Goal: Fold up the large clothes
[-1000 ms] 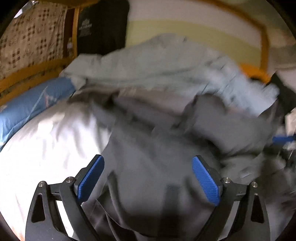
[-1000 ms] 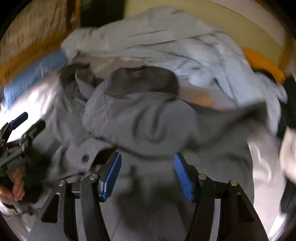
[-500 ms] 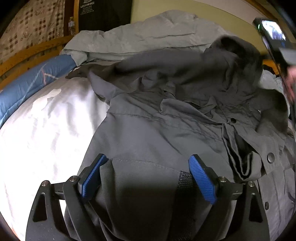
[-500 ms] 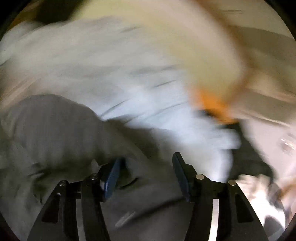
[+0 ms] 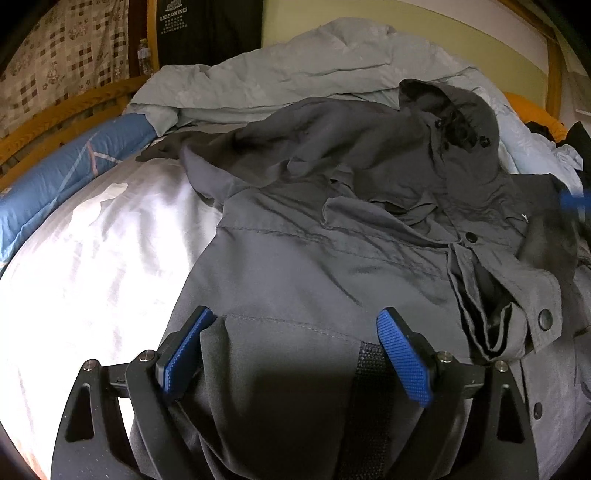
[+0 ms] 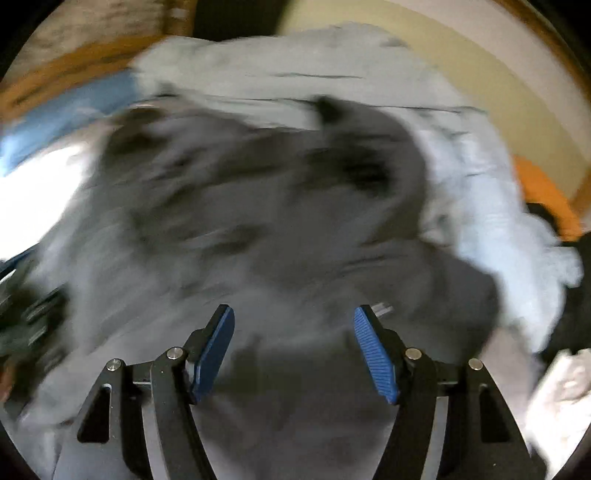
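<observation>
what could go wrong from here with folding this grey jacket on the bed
The grey jacket lies bunched, its hood and a sleeve crumpled over the body; folding now would likely trap those wrinkles. The open left gripper straddles the hem with a black strap near one pad, so closing might catch only the strap. The right gripper view is motion-blurred, so a grab now may miss its edge.

A bed with a white sheet (image 5: 85, 258) fills the room. A pale blue quilt (image 5: 295, 70) is bunched at the far side. A blue pillow (image 5: 66, 162) lies beside the wooden frame (image 5: 55, 118). The wall (image 5: 406, 26) is yellowish green.
</observation>
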